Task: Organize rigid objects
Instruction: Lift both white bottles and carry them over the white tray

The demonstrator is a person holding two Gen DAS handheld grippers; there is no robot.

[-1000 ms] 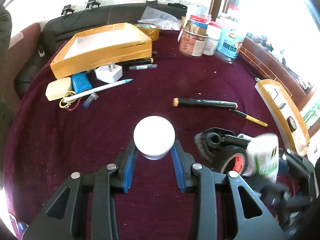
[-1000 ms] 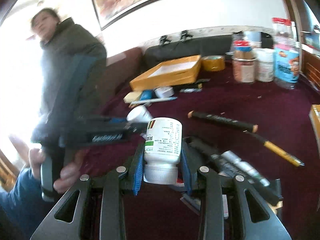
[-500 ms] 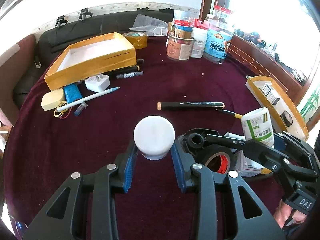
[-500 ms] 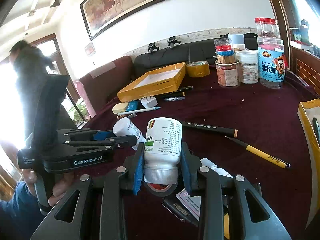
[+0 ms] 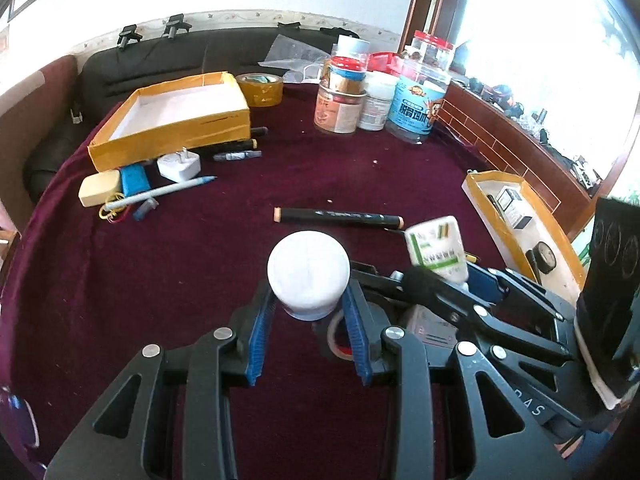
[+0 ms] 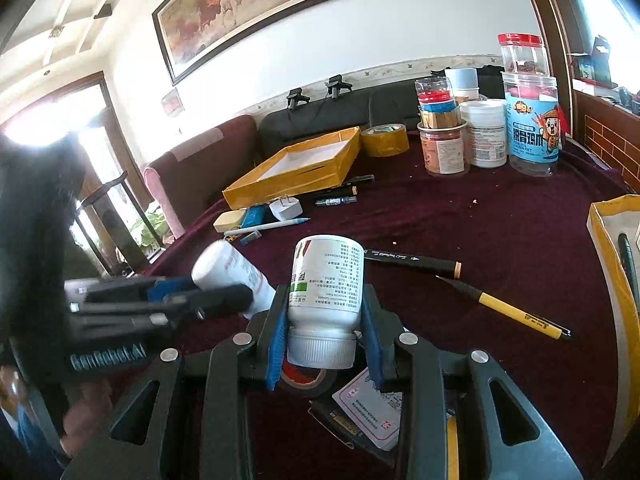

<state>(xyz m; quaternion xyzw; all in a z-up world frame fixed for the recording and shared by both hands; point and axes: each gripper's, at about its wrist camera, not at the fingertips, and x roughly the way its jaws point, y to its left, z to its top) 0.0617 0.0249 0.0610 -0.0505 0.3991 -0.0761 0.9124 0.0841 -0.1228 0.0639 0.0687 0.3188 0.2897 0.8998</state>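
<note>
My left gripper is shut on a plain white bottle, whose round end faces the camera. It is held above the dark red tablecloth. My right gripper is shut on a white pill bottle with a green label, cap toward the camera. The two grippers hang side by side: the right gripper and its labelled bottle show at the right of the left wrist view. In the right wrist view the left gripper and its white bottle sit at the left.
An open yellow box stands at the back left, with a plug, eraser and pens in front. A second yellow box holding small items lies at the right. A black marker, a yellow pen, back jars and a tape roll under the grippers.
Both grippers have lifted a little and drawn closer together, each still holding its bottle. The person seen earlier at the left of the right wrist view is out of frame.
</note>
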